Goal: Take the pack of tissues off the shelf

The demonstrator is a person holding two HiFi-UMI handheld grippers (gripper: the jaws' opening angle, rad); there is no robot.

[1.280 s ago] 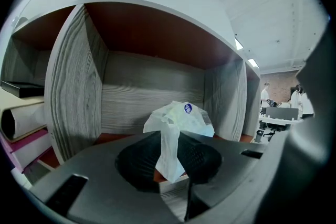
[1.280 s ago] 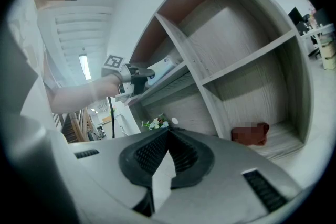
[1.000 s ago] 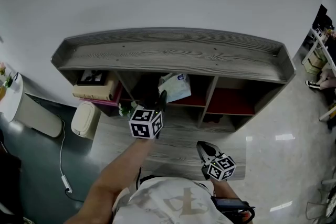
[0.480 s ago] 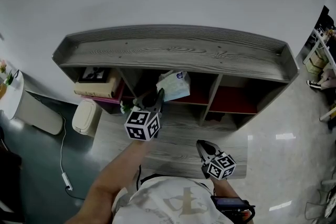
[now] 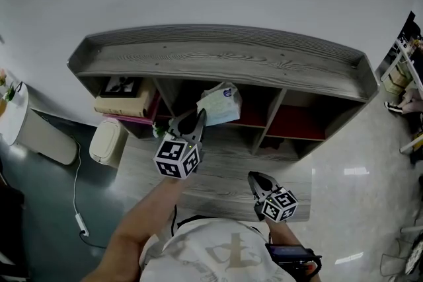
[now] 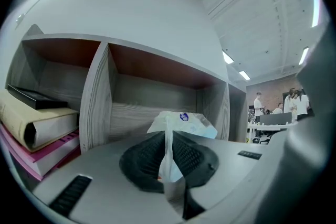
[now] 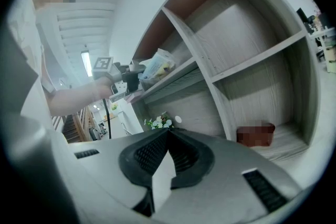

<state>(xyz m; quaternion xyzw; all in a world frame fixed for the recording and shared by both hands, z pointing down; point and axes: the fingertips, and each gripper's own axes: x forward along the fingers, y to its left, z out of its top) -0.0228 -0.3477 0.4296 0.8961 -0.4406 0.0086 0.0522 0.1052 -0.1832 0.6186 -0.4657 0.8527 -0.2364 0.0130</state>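
The pack of tissues (image 5: 220, 104), white with a small blue label, stands at the front of the grey shelf's (image 5: 218, 59) upper middle compartment. My left gripper (image 5: 200, 117) reaches up to it from below left. In the left gripper view its jaws are closing with the thin plastic edge of the pack of tissues (image 6: 184, 122) pinched between them at the left gripper (image 6: 168, 136). My right gripper (image 5: 254, 177) hangs low near my body, shut and holding nothing. The right gripper (image 7: 168, 131) looks toward the shelf, where the pack of tissues (image 7: 156, 66) shows on the upper board.
Stacked books (image 5: 122, 102) fill the left compartment. A white bin (image 5: 106, 145) stands on the floor at the shelf's left end, with a cable (image 5: 78, 208) lying nearby. Small flowers (image 5: 157, 134) sit low in the shelf under my left gripper. The right compartments have red backs.
My left gripper has drawn back a little toward me and its jaws have narrowed on the pack's edge. The pack has tipped slightly outward. The right gripper has stayed put.
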